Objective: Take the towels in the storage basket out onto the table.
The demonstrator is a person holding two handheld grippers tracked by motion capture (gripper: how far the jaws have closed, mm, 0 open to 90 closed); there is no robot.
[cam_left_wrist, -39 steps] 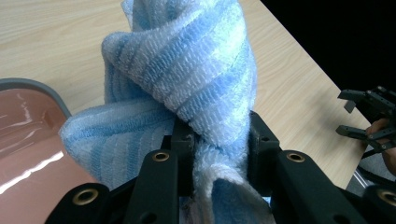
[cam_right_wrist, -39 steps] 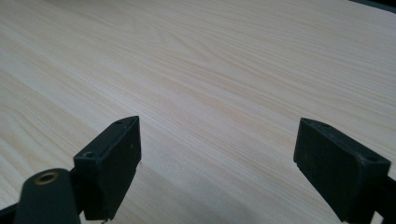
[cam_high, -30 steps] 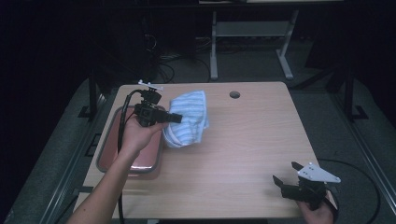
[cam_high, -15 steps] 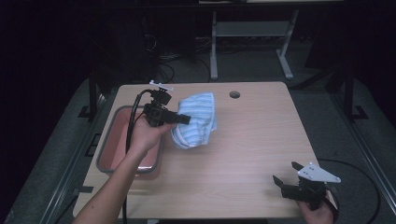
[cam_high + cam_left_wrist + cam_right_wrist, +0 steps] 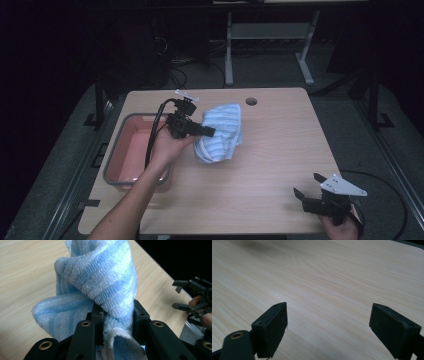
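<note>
A light blue striped towel (image 5: 220, 131) hangs bunched from my left gripper (image 5: 210, 132), over the middle of the wooden table (image 5: 270, 165). In the left gripper view the towel (image 5: 100, 287) is pinched between the two black jaws, so that gripper (image 5: 117, 313) is shut on it. My right gripper (image 5: 309, 186) rests near the table's front right corner, held by a hand, jaws spread with nothing between them. The right gripper view shows its fingers (image 5: 272, 325) wide apart over bare wood; the gripper (image 5: 337, 325) is open.
A pink tub (image 5: 131, 150) with a grey rim sits at the table's left side, under the left forearm. A round cable hole (image 5: 251, 101) lies near the far edge. Dark floor, cables and a metal stand surround the table.
My left gripper has carried the towel to the right, away from the tub and toward the table's middle. The right gripper has stayed put.
</note>
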